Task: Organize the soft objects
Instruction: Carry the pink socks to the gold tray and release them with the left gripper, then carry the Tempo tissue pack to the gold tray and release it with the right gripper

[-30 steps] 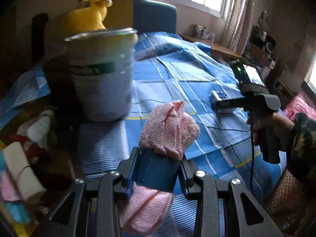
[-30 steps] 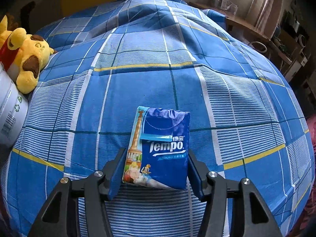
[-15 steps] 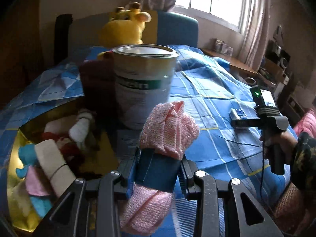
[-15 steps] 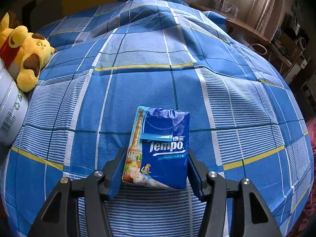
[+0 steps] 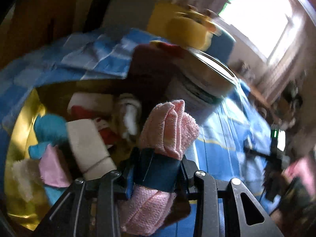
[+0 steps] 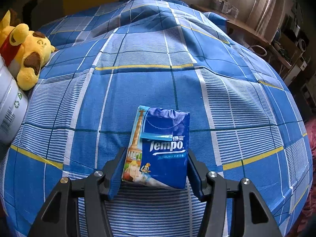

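Your left gripper (image 5: 158, 169) has its fingers clamped on the rolled pink towel (image 5: 169, 130), holding it by the dark band around its middle, above the rim of the gold-lined box (image 5: 21, 122) where the other soft things lie: a blue cloth (image 5: 49, 126), a cream roll (image 5: 86, 144) and a pale pink piece (image 5: 52, 169). The view is smeared and tilted, so if you let go mid-swing the towel could land short on the bed (image 6: 138, 86), or the roll could clip the white tin (image 5: 199, 90) standing beside the box and tip it. The loose top fold could also spring open as it drops and spill over the rim.

Your right gripper (image 6: 155, 169) has its fingers closed on the tissue pack (image 6: 162, 146). The pack is thin film and could slide out if you lift it fast.

Against a second ago, your left view has swung from the tin and bed towards the box and rolled over; your right view matches the earlier one
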Motion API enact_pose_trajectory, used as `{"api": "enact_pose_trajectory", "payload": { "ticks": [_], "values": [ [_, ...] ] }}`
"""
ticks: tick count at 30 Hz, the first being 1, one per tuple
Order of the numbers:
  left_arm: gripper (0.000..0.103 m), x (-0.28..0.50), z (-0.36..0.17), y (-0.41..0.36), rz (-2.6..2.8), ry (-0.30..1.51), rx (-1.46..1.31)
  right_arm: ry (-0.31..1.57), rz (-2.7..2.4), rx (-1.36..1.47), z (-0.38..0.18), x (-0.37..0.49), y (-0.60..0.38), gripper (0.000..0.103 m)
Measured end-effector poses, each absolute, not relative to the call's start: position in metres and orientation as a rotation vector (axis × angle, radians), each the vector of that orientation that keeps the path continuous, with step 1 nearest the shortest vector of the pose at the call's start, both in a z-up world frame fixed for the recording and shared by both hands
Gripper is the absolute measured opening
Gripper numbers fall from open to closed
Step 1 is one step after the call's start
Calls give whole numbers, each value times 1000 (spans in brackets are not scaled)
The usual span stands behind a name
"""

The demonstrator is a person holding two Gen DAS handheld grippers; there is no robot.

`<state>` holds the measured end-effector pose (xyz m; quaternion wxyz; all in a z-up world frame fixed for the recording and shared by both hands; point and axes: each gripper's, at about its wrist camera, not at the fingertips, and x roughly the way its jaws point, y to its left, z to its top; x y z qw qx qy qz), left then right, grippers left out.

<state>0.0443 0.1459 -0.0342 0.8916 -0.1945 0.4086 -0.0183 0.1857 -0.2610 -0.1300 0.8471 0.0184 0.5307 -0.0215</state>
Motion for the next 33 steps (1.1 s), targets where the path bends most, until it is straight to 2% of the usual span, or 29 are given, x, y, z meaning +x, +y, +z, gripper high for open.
{"api": "enact_pose_trajectory", "payload": {
  "ticks": [10, 13, 15, 33],
  "values": [
    [40, 69, -64, 190, -39, 927, -690, 1117, -42, 41, -130, 186, -261, 57],
    [53, 76, -67, 192, -64, 940, -711, 1118, -41, 43, -131, 186, -262, 57],
    [60, 79, -64, 189, -71, 938, -689, 1118, -42, 44, -131, 187, -261, 57],
    [61, 25, -36, 170, 79, 865, -194, 1124, -46, 75, -130, 188, -265, 55]
  ]
}}
